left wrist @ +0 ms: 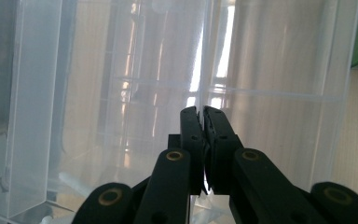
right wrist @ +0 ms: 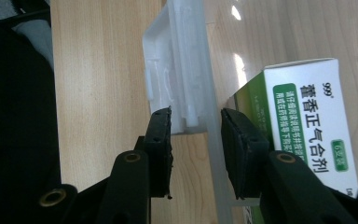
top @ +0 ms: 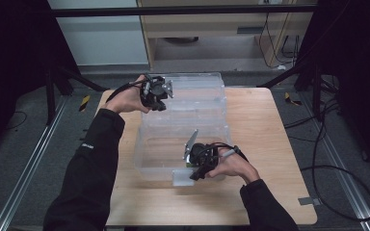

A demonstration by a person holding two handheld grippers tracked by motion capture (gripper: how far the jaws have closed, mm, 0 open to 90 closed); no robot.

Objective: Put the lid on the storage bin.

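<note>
Clear plastic box (top: 185, 127): left gripper (left wrist: 201, 112) clenched on its lid edge; right gripper (right wrist: 196, 128) straddles the front wall and latch (right wrist: 175, 70), jaws parted, contact uncertain. Medicine carton (right wrist: 307, 121) just beyond its right jaw.

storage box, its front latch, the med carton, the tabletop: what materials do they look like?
Storage box: clear hard plastic, glossy; the table shows through and its walls glare. Latch: milky translucent plastic, moulded ribs. Carton: printed paperboard, likely; creased edges, slight sheen. Tabletop: light wood grain, matte; veneer or laminate, can't tell.
</note>
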